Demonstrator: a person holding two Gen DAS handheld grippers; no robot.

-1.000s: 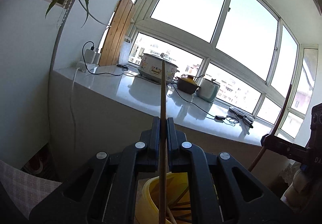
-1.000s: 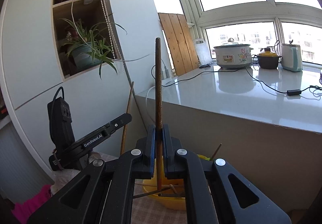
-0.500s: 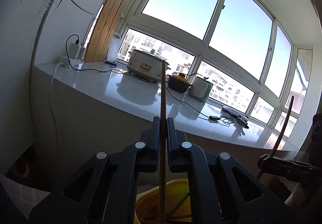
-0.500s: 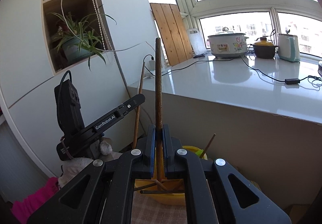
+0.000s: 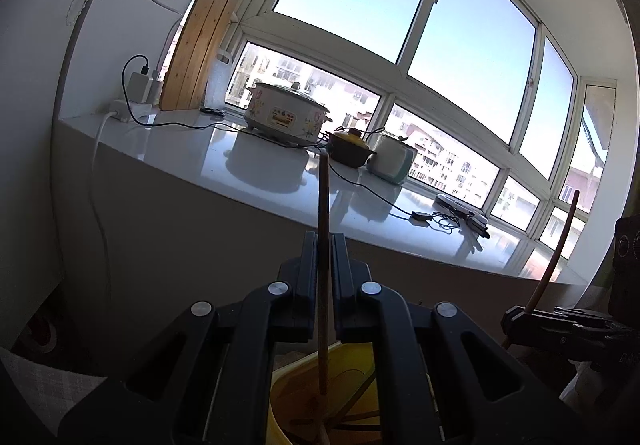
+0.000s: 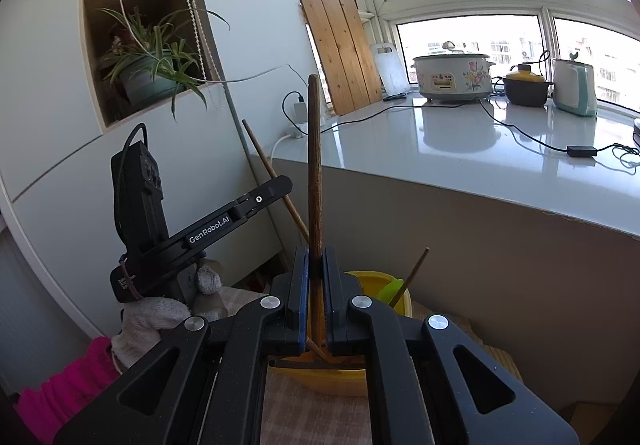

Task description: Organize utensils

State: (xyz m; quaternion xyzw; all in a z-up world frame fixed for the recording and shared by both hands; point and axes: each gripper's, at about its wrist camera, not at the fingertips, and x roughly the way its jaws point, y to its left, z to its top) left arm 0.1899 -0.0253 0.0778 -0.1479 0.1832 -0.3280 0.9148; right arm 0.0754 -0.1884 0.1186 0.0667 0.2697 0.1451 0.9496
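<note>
My left gripper (image 5: 324, 245) is shut on a light wooden chopstick (image 5: 323, 205) that stands upright, its lower end down in a yellow container (image 5: 292, 397). My right gripper (image 6: 315, 259) is shut on a dark brown chopstick (image 6: 314, 165), also upright above the yellow container (image 6: 384, 285), which holds several more sticks and a green utensil (image 6: 390, 289). The left gripper (image 6: 276, 187) shows in the right wrist view, tilted, with its chopstick (image 6: 262, 157). The right gripper (image 5: 516, 319) shows at the right edge of the left wrist view.
A white counter (image 6: 460, 149) under the window carries a rice cooker (image 6: 452, 75), a dark pot with yellow lid (image 6: 526, 85), a kettle (image 6: 574, 87), cables and a wooden board (image 6: 340, 49). A potted plant (image 6: 148, 65) sits in a wall niche. The container stands on a checked cloth (image 6: 316, 413).
Both grippers have dropped lower over the yellow container with their chopsticks. The left chopstick now tilts in the right wrist view and reaches deeper into the container.
</note>
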